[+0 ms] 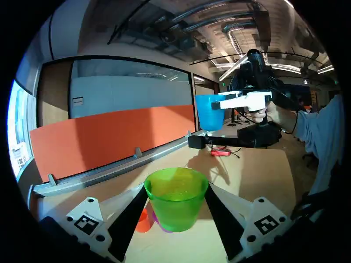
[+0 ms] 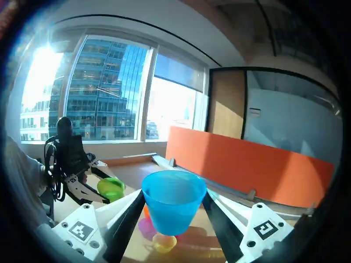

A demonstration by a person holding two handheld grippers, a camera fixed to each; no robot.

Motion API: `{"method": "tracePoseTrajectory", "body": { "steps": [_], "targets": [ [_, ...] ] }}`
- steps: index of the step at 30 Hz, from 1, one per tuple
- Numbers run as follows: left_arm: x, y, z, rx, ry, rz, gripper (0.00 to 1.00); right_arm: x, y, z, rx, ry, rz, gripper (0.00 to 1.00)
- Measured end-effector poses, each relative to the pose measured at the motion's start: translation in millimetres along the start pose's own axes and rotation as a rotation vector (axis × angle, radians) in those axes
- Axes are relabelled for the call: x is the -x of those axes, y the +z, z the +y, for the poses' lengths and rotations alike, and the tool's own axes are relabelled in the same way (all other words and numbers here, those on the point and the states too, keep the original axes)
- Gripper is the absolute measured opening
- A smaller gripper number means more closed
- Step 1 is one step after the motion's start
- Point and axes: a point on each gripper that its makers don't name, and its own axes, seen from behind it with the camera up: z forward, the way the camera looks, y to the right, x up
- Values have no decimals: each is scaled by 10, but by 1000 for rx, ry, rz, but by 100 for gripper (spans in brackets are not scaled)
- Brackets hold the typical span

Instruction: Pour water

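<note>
Left gripper (image 1: 176,189): jaws clamped on a green cup (image 1: 176,206), one finger on each side. The cup is upright and held above the tabletop (image 1: 259,171).

Right gripper (image 2: 174,193): jaws clamped on a blue cup (image 2: 174,210), also upright.

In the left gripper view the blue cup hangs far off to the right, higher than the green cup and well apart from it, with a hand (image 1: 264,115) on the grip.

Water in either cup: cannot tell.

On the tabletop beneath the held cups sit an orange cup (image 2: 146,212), a purple cup (image 2: 146,228) and a yellow cup (image 2: 164,242), close together.

An orange partition (image 1: 109,136) runs along the far edge.
</note>
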Motion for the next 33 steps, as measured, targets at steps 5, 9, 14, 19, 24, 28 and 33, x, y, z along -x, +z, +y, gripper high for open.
{"method": "tracePoseTrajectory", "body": {
  "steps": [5,9,14,19,24,28,33],
  "targets": [
    [113,-36,-2,-1,4,-30,87,219,-58,-43,-12,-2,-22,91],
    [235,-45,-9,-2,4,-60,87,418,-76,-91,-26,2,-45,91],
    [377,-44,20,6,0,-97,87,700,-78,-165,-49,14,-89,91],
    [534,-38,63,17,2,-139,87,913,-76,-229,-71,30,-122,92],
    [712,-29,98,28,1,-187,87,1113,-62,-259,-87,39,-160,92],
    [857,-24,120,36,0,-223,87,1297,-50,-296,-104,37,-195,92],
    [995,-18,150,49,-3,-260,87,1546,-41,-347,-125,29,-244,92]
  ]
}}
